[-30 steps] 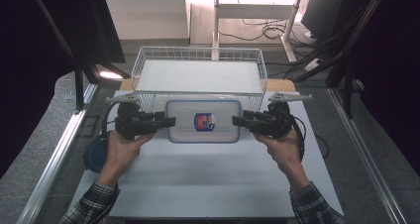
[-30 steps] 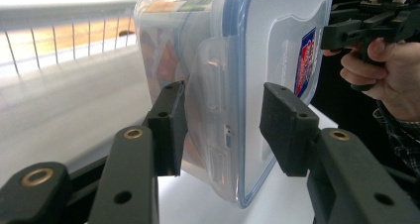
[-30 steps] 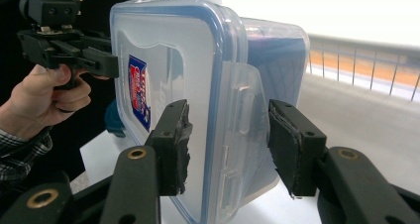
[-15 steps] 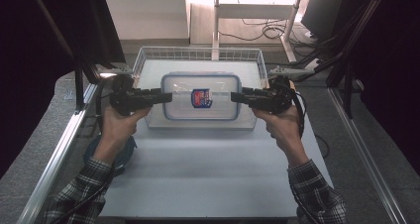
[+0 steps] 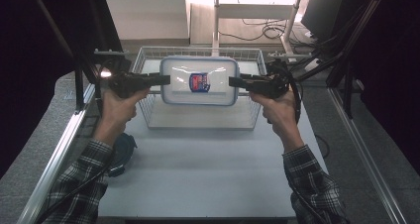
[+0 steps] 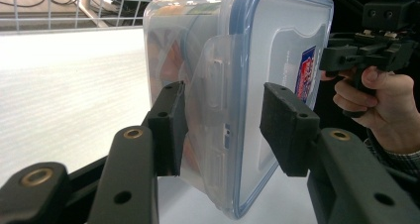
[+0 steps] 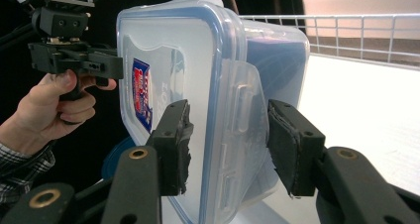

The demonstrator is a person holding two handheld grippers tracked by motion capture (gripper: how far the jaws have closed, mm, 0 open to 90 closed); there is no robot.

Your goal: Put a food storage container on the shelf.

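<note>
A clear plastic container with a blue-rimmed lid and a red-and-blue label hangs level over the wire basket. My left gripper is shut on its left end and my right gripper on its right end. In the left gripper view the jaws clamp the container at its side latch, with the right gripper at the far end. In the right gripper view the jaws clamp the opposite latch of the container, and the left gripper shows beyond.
The white wire basket stands at the back of the white table. A dark blue round object lies at the table's left edge under the left forearm. Metal rails run along both sides, and cables trail on the floor behind.
Both grippers have carried the container up and away from the near side of the basket. It now hangs over the basket's middle.
</note>
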